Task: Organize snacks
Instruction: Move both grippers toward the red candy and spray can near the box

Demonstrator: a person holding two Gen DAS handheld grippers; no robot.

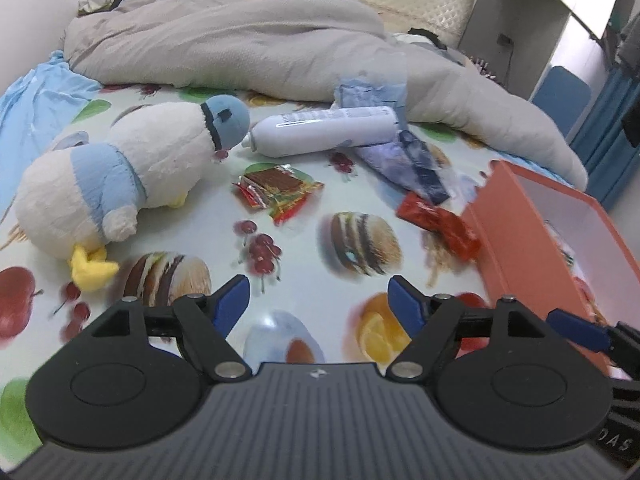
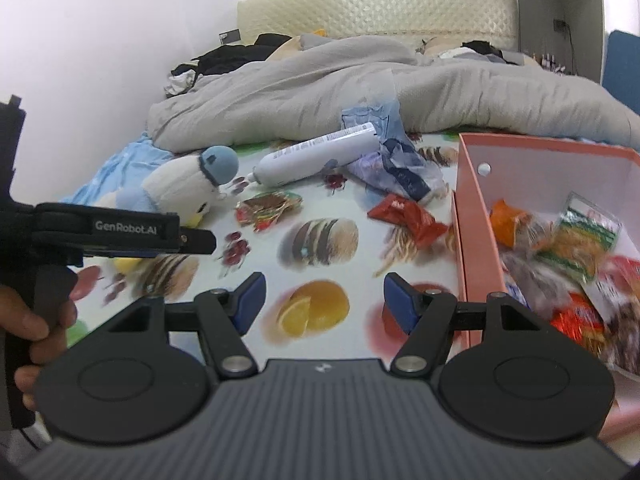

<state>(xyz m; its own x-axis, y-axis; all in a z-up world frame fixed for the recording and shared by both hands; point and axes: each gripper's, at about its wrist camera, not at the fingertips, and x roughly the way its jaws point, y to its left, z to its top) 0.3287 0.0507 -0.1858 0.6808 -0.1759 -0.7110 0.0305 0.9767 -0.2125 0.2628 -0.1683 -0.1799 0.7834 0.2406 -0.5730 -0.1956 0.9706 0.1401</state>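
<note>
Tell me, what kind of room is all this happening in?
Most likely a bedroom: everything lies on a bed with a rumpled grey duvet, a padded headboard behind it, and a plush toy on the food-print sheet.

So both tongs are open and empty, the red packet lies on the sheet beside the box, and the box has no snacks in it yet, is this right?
Not quite: the box already holds several snack packets, as the right wrist view shows. The rest stands: both the left tongs and the right tongs are open and empty, and the red packet lies on the sheet beside the box.
</note>
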